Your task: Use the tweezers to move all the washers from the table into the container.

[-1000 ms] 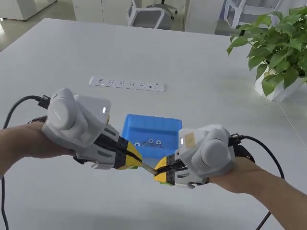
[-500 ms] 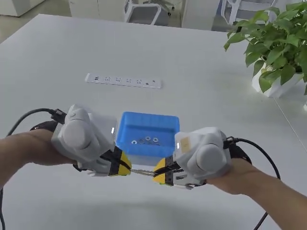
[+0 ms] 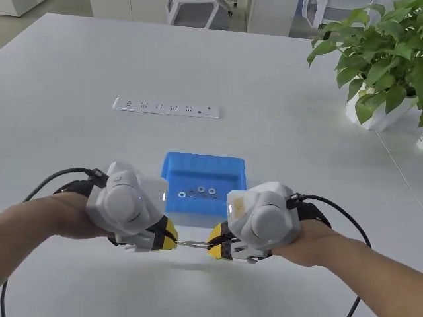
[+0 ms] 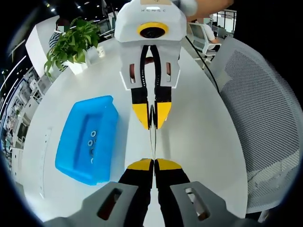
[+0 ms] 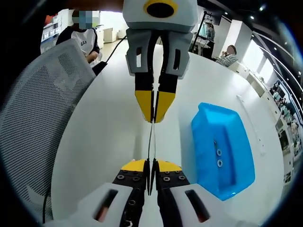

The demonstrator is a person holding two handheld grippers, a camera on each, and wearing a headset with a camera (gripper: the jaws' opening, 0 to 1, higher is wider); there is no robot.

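Tweezers (image 3: 192,244) bridge our left gripper (image 3: 173,241) and right gripper (image 3: 213,246), both clamped on them. We see washers (image 3: 197,193) inside the blue container (image 3: 173,165).

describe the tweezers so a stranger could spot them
On the white table, beside the blue bin, the left hand-held gripper and right hand-held gripper face each other. The tweezers are the thin silver strip clamped between their yellow tips.

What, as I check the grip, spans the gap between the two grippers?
The tweezers, clamped by left gripper and right gripper; both gripper views show it.
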